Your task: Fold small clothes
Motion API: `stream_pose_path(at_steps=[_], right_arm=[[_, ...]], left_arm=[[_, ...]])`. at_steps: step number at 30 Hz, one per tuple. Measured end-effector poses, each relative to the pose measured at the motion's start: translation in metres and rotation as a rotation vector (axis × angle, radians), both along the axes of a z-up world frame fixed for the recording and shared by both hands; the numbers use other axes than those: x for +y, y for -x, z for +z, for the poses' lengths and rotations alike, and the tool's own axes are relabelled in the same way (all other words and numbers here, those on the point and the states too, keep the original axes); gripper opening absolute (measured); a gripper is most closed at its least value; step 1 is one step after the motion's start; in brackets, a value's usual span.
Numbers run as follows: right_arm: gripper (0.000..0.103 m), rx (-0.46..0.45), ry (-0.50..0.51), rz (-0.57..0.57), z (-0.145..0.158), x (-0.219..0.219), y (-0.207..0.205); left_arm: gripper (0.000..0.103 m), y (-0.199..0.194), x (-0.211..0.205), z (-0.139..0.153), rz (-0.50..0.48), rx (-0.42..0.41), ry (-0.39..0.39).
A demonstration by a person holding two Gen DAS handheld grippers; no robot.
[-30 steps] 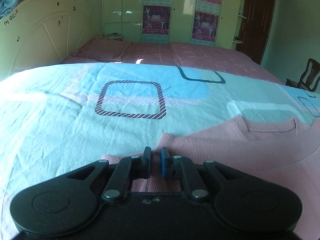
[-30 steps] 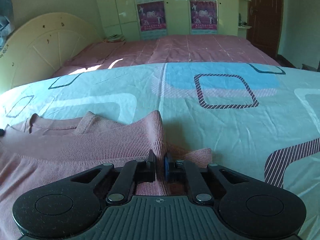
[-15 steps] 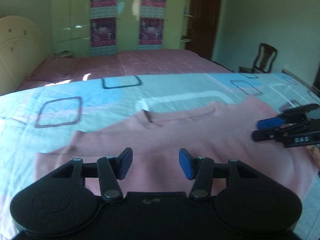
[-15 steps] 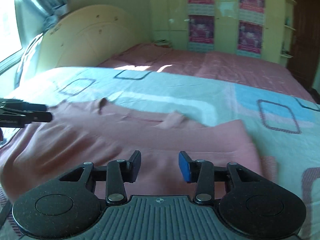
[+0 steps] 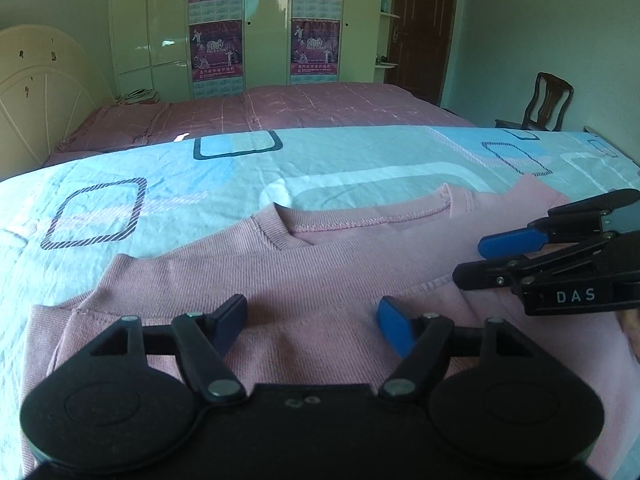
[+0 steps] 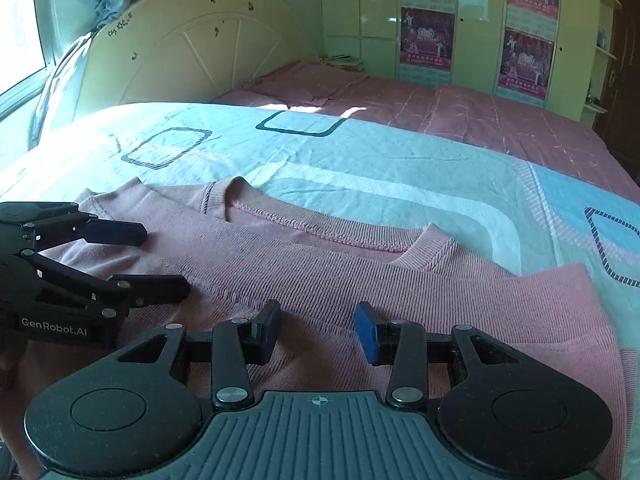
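The sweater (image 5: 304, 280) lies flat on the bed (image 5: 320, 168), neckline toward the wardrobe (image 5: 264, 20). Relative to the sweater, the left hand-held gripper (image 5: 312, 320) hovers over its near part, the right hand-held gripper (image 6: 316, 326) beside it, the headboard (image 6: 192, 40) beyond-left, and the chair (image 5: 548, 100) beyond-right.

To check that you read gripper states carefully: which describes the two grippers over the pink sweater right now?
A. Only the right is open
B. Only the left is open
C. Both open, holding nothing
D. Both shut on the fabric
C: the left gripper and right gripper both show spread jaws with the pink sweater lying flat between them, ungripped.
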State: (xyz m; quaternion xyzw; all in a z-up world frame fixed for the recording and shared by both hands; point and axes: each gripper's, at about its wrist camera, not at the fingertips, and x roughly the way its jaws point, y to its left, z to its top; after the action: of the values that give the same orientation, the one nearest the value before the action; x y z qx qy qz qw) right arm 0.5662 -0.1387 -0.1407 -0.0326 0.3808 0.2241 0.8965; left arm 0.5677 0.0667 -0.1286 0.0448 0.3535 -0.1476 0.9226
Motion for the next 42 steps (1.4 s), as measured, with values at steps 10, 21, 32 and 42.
stream_pose_path(at_steps=[10,21,32,42], right_arm=[[0.040,-0.013,0.066,-0.286,-0.004,-0.113,-0.001],[0.040,-0.126,-0.073,-0.055,0.032,-0.049,0.096],[0.040,-0.116,-0.043,-0.027,0.016,-0.017,0.125],[0.040,-0.123,-0.052,-0.103,0.013,-0.041,0.136]], left_arm=[[0.072,-0.005,0.080,-0.002,0.138,0.006,-0.020],[0.069,0.077,-0.005,0.023,0.013,-0.068,0.085],[0.068,0.094,-0.036,0.013,0.033,-0.053,0.033],[0.076,0.108,-0.023,0.006,0.092,-0.082,-0.022]])
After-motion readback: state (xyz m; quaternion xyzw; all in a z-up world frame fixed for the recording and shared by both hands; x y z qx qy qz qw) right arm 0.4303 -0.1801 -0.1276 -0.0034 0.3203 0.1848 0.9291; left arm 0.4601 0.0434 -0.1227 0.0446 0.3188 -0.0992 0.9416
